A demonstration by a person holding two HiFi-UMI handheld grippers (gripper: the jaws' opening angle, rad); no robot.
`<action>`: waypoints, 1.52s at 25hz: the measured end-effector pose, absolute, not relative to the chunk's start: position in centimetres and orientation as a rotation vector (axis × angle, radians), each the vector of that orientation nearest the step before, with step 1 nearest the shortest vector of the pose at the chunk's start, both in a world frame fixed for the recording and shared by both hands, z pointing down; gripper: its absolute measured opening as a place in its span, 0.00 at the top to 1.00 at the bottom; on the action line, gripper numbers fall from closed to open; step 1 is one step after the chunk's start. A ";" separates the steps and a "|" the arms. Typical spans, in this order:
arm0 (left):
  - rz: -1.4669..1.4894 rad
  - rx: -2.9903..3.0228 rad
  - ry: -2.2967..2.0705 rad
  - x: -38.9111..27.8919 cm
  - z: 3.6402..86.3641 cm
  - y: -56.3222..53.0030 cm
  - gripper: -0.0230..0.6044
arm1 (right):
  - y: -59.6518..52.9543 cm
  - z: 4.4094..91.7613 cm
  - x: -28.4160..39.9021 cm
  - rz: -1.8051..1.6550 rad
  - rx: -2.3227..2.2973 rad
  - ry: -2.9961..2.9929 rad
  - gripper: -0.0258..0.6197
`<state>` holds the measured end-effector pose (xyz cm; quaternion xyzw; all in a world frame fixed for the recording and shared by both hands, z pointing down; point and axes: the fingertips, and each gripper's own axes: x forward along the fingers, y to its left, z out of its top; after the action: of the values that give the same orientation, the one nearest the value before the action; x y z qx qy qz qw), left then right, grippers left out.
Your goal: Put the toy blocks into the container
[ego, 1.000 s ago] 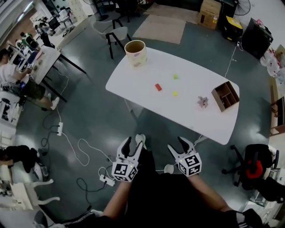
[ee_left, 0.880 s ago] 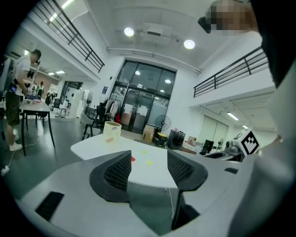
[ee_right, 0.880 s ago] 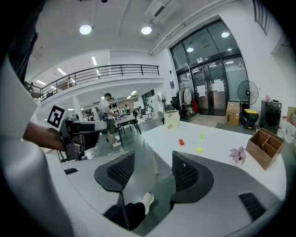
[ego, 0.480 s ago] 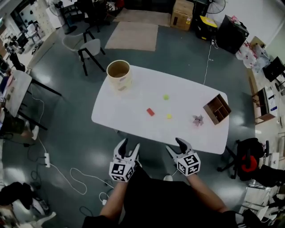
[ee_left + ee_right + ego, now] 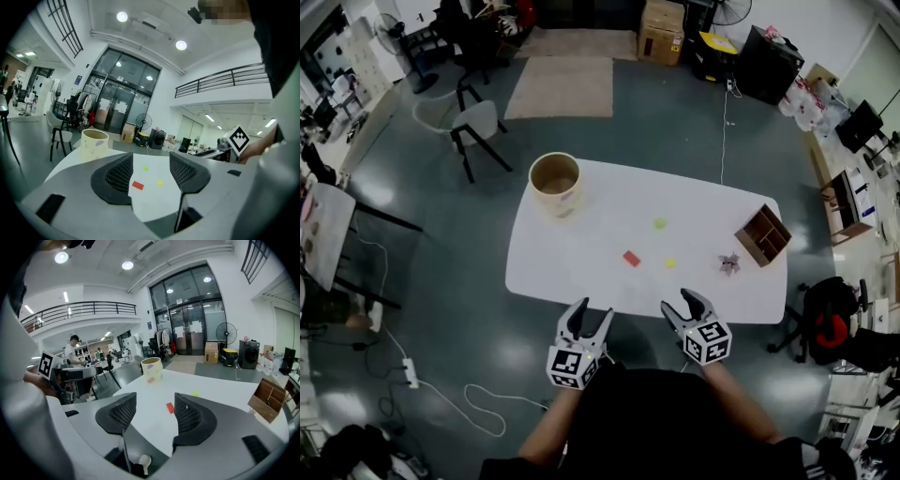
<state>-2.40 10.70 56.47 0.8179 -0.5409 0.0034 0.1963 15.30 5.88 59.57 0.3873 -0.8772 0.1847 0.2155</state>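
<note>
Hovering just short of the near edge of the white rounded-corner desk [image 5: 581,281], the left hand-held gripper [image 5: 589,316] and the right hand-held gripper [image 5: 681,304] both had their jaws spread, with nothing between them.

The flat red rectangular toy block [image 5: 632,259], the small yellow-green toy block [image 5: 660,224] and the small yellow toy block [image 5: 669,263] lay loose on the desk. All three were well to the right of the cream cylindrical container [image 5: 556,185] and nearer the person than it.

The red block sat low, so the wide pads could likely skid over it or push it along the smooth top. The two small blocks might squirt out of a loose pinch. The container stood near the desk's far left corner, so a careless knock could probably tip it or shove it off.

No writing could be read. The gripper cubes showed only black-and-white square markers, and the container bore purple and tan patches with no legible print.
</note>
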 end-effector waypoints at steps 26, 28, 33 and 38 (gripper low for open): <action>-0.031 2.299 -1.445 -7.8 58.7 3.7 0.61 | -4.5 61.1 15.7 0.387 1.206 -2.256 0.62; -0.008 2.281 -1.464 -7.9 59.2 3.1 0.61 | -5.2 62.4 16.1 0.409 1.198 -2.250 0.62; 0.038 2.233 -1.490 -7.3 59.8 0.9 0.61 | -7.2 66.2 17.5 0.452 1.170 -2.214 0.62; 0.075 2.206 -1.476 -6.4 59.9 -1.4 0.61 | -8.2 70.7 19.0 0.529 1.130 -2.165 0.62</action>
<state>-6.42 -1.37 59.95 0.8064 -0.5394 0.0273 0.2407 19.00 -8.22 70.72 0.4292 -0.8220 0.2010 0.3157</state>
